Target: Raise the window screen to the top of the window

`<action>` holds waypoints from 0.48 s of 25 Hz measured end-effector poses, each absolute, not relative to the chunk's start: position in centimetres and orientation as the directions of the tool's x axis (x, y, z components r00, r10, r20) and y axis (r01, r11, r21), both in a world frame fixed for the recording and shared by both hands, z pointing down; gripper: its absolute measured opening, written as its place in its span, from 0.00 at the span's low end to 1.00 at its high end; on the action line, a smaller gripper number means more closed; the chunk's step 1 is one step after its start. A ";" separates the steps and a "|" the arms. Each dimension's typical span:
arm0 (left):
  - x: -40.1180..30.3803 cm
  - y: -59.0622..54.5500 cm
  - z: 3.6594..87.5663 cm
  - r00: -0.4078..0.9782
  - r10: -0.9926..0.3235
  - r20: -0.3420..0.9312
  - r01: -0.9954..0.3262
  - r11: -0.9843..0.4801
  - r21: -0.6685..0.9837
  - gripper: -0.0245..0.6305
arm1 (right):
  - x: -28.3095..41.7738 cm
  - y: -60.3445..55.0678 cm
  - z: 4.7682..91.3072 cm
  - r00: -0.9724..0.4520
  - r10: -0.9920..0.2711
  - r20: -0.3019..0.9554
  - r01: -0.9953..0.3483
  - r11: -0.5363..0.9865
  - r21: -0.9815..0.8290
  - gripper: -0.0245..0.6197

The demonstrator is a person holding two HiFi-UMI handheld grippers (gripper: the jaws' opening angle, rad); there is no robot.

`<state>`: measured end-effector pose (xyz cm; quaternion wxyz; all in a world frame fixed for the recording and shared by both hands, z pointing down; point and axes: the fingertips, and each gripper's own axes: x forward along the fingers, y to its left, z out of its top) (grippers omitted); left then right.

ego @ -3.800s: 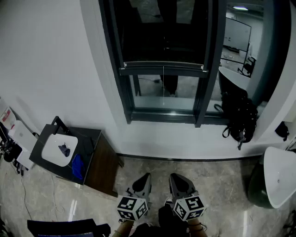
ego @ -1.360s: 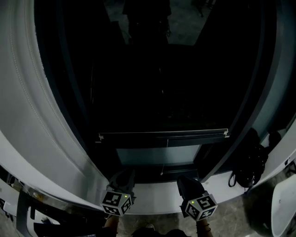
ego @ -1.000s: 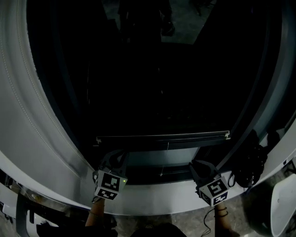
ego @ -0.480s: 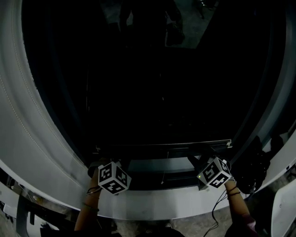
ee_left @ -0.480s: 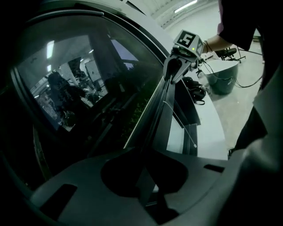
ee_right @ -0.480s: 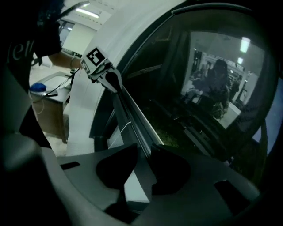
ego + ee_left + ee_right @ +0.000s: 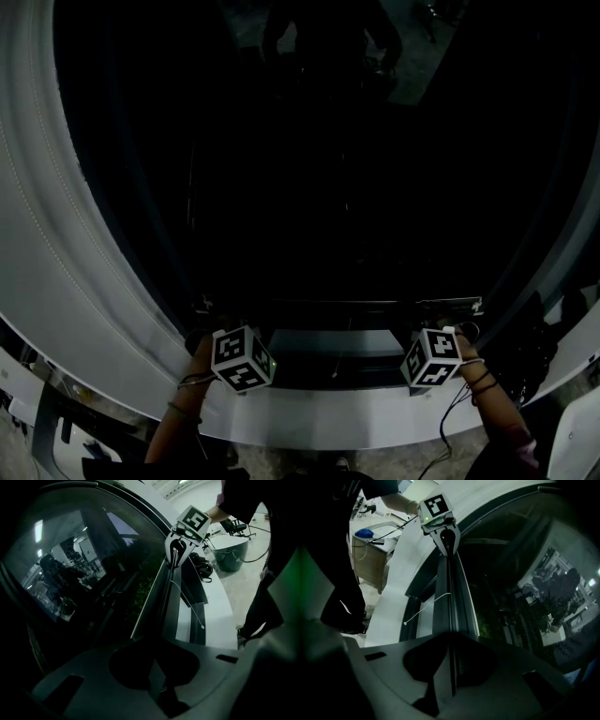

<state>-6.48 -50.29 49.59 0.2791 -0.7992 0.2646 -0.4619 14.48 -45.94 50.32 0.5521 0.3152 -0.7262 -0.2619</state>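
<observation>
Claws: left claw (image 7: 157, 670) and right claw (image 7: 451, 667) are each closed down on the bottom rail (image 7: 449, 592) of the window screen (image 7: 497, 602). The rail's thin edge is seen running in between each pair of jaws, and nothing else is held.
Hold points: the rail is taken near its two ends, at about 7 o'clock and 5 o'clock in the head view. The middle is left free.
Cord: a thin white pull cord (image 7: 426, 605) is seen hanging from mid-rail, touched by neither claw.
Place of screen: the rail is found low in the window opening, toward 6 o'clock in the head view, just above the white sill (image 7: 328, 419). The mesh above it shows there only as darkness.
Handling: the rail is judged light, stiff and narrow, with a finish that is likely slick, so a firm pinch is called for. The mesh is judged soft and easily torn, and is best left untouched. Some drag from side tracks or a spring roller may be expected.
Long axis: the rail is laid level across the opening, from 9 o'clock to 3 o'clock.
Heading: the screen's face is turned toward the person, and its travel is toward 12 o'clock. Both ends should be lifted evenly, lest the rail be skewed and jammed.
</observation>
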 end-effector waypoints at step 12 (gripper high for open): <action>-6.7 -50.6 50.4 0.321 -0.714 0.622 0.025 -0.650 -0.760 0.05 | 14.4 -46.8 49.6 -0.230 -0.661 0.714 -0.325 0.744 0.584 0.09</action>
